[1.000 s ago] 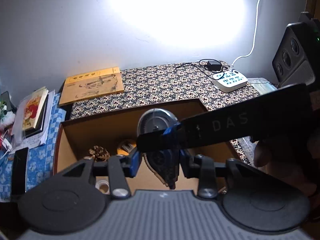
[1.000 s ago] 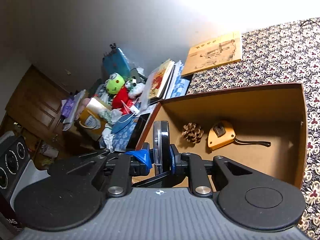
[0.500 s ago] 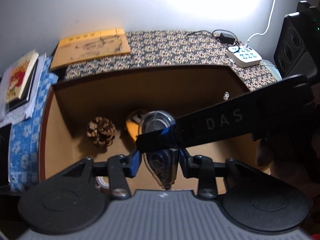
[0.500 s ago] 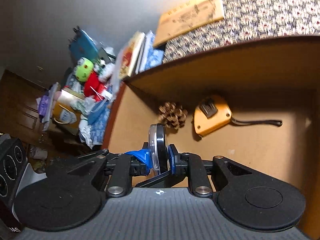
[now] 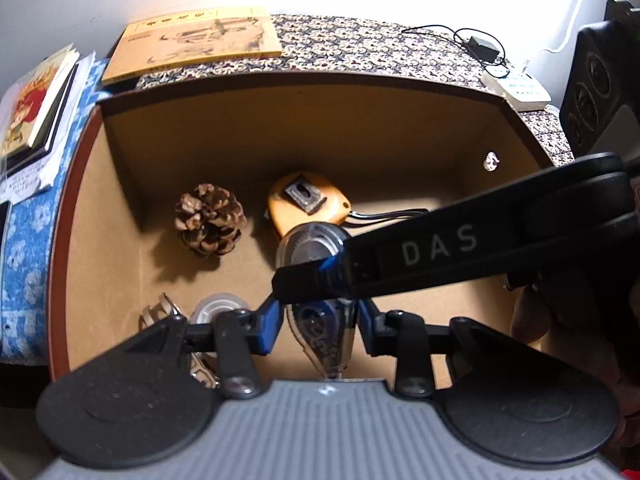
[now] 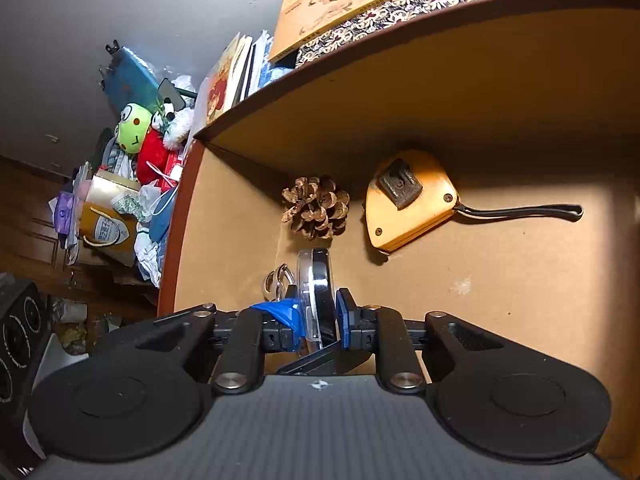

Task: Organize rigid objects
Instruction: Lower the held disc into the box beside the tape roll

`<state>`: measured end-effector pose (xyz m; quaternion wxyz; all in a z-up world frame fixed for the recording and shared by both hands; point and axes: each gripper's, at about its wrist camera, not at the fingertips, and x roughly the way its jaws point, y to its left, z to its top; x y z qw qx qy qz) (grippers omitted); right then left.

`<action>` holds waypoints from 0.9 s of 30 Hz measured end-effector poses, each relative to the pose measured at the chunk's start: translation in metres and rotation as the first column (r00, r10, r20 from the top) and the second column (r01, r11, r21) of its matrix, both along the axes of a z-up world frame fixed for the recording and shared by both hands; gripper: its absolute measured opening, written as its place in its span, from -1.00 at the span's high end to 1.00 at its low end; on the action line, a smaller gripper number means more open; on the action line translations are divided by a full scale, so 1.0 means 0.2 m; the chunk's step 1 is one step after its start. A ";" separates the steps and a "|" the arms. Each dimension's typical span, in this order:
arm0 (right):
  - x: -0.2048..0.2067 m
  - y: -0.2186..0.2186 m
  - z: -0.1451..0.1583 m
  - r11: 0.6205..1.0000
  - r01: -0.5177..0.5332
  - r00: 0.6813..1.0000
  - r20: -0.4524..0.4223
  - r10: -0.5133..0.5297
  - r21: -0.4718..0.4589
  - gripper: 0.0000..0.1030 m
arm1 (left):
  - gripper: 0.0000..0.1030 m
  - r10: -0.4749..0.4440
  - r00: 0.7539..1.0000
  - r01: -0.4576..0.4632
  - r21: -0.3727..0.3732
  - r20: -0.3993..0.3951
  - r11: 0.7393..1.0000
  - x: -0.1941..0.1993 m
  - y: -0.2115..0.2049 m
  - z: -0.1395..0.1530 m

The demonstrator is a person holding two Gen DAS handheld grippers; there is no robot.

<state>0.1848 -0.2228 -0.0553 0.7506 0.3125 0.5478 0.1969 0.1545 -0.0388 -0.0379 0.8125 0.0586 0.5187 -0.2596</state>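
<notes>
Patterned cloth covers the bench (image 5: 360,46), and on it stands an open brown cardboard box (image 5: 304,120) with tall walls on all sides. Both tools are held over its inside. A clear correction tape dispenser (image 5: 320,320) with a round grey wheel hangs between them above the box floor. The left tool (image 5: 318,322) has its blue pads (image 5: 266,320) set just beside the dispenser's lower body; whether they press it I cannot tell. The right tool (image 6: 318,316) is clamped on the dispenser's upper wheel, its long black finger (image 5: 432,252) marked DAS crossing the left view from the right.

Below and behind the dispenser lie a pine cone (image 5: 208,220) near the far left corner and an orange tape measure (image 5: 306,204) with a black strap (image 6: 520,212) beside it, the two slightly apart. A metal ring clip (image 6: 276,276) and a small roll of clear tape (image 5: 218,308) lie near the left wall, close under the left tool. The box floor to the right of the tape measure is bare.

Outside the box, a yellow book (image 5: 196,42) rests on the cloth behind the far wall, more books (image 5: 36,96) are stacked to the left, and a white power strip (image 5: 518,88) sits at the far right.
</notes>
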 end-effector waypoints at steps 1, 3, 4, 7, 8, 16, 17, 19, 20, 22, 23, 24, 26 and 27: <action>0.00 0.00 -0.01 1.000 0.004 1.000 -0.006 -0.004 0.002 1.00 | 0.34 0.004 1.000 -0.004 0.002 -0.004 1.000 0.01 0.00 -0.01; 0.01 0.00 -0.02 1.000 0.011 1.000 -0.017 -0.011 0.003 1.00 | 0.34 0.016 1.000 -0.016 0.004 -0.016 1.000 0.01 0.00 -0.02; 0.01 -0.01 -0.02 1.000 0.015 1.000 -0.021 -0.014 0.005 1.00 | 0.34 0.018 1.000 -0.018 0.003 -0.018 1.000 0.01 0.00 -0.02; 0.01 -0.02 -0.02 1.000 0.018 1.000 -0.022 -0.018 0.010 1.00 | 0.33 0.024 1.000 -0.024 0.017 -0.012 1.000 0.01 -0.01 -0.02; 0.01 -0.02 -0.02 1.000 0.020 1.000 -0.022 -0.020 0.007 1.00 | 0.33 0.027 1.000 -0.027 0.027 -0.011 0.999 0.01 -0.02 -0.02; 0.01 -0.03 -0.04 0.999 0.038 0.999 -0.032 -0.038 0.004 1.00 | 0.34 0.043 0.999 -0.042 0.054 -0.010 0.998 0.01 -0.03 -0.03; 0.01 -0.04 -0.04 0.999 0.047 0.998 -0.032 -0.047 0.003 1.00 | 0.34 0.046 0.999 -0.046 0.056 -0.009 0.997 0.02 -0.03 -0.04; 0.01 -0.05 -0.04 0.998 0.067 0.997 -0.036 -0.067 0.002 1.00 | 0.35 0.052 0.999 -0.052 0.063 -0.002 0.997 0.02 -0.03 -0.04; 0.00 -0.05 -0.05 0.997 0.073 0.997 -0.037 -0.073 0.004 1.00 | 0.36 0.054 0.999 -0.053 0.065 -0.002 0.996 0.02 -0.03 -0.04; 0.00 -0.05 -0.05 0.997 0.082 0.996 -0.035 -0.081 0.005 1.00 | 0.36 0.054 0.999 -0.053 0.065 -0.001 0.996 0.02 -0.02 -0.04; -0.01 -0.06 -0.05 0.996 0.085 0.996 -0.034 -0.085 0.005 1.00 | 0.36 0.053 0.999 -0.053 0.066 -0.002 0.996 0.02 -0.02 -0.05; -0.01 -0.05 -0.05 0.996 0.089 0.996 -0.031 -0.089 0.001 0.99 | 0.36 0.054 0.999 -0.054 0.067 -0.002 0.996 0.02 -0.03 -0.05; -0.02 -0.05 -0.04 0.996 0.092 0.996 -0.020 -0.092 -0.010 0.99 | 0.36 0.053 0.999 -0.053 0.072 0.001 0.996 0.02 -0.02 -0.05; -0.02 -0.05 -0.04 0.996 0.093 0.996 -0.012 -0.093 -0.016 0.98 | 0.36 0.054 0.999 -0.055 0.076 0.005 0.996 0.02 -0.02 -0.04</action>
